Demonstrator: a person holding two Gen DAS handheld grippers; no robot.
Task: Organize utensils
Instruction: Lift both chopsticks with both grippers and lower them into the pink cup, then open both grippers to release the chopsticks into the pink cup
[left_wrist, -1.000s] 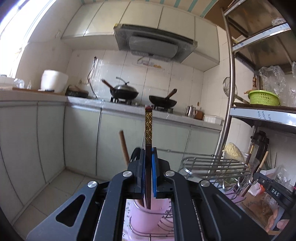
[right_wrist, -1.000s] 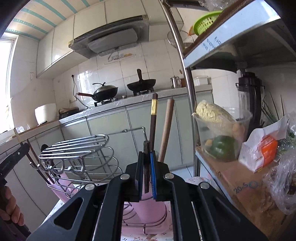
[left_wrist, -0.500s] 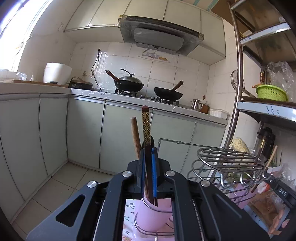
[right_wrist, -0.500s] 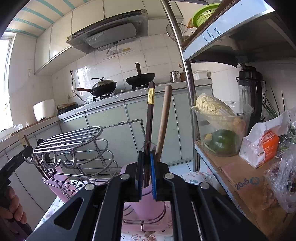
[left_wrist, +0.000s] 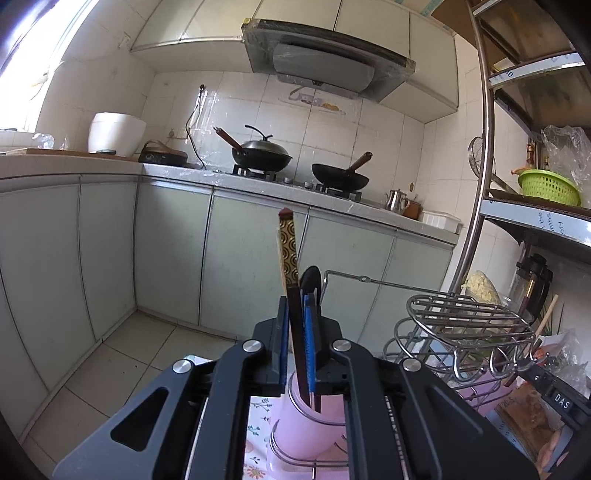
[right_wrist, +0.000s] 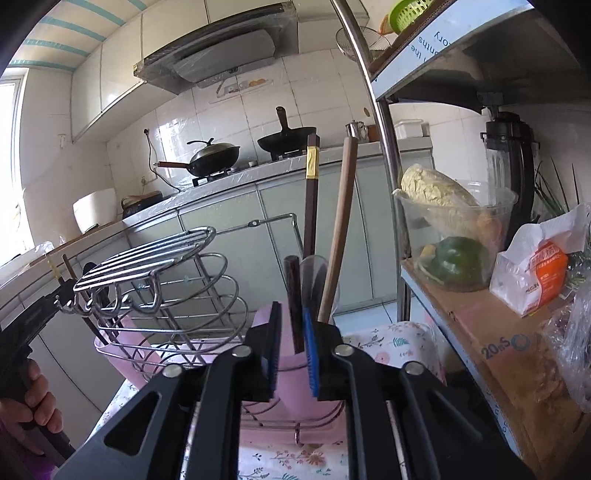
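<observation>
Pink cup (left_wrist: 306, 424) sits right under my left gripper (left_wrist: 295, 332), which is clamped on a patterned chopstick (left_wrist: 290, 266) whose tip already dips into it. On the right wrist view my right gripper (right_wrist: 291, 332) looks slightly parted around a dark chopstick (right_wrist: 294, 295) standing in the pink holder (right_wrist: 295, 384). Stiff, light, slick sticks, so I'd grab mid-shaft.

right fingers (right_wrist: 291, 350) | opened | chopstick (right_wrist: 294, 306) freed, leaning in cup (right_wrist: 291, 373)
</observation>
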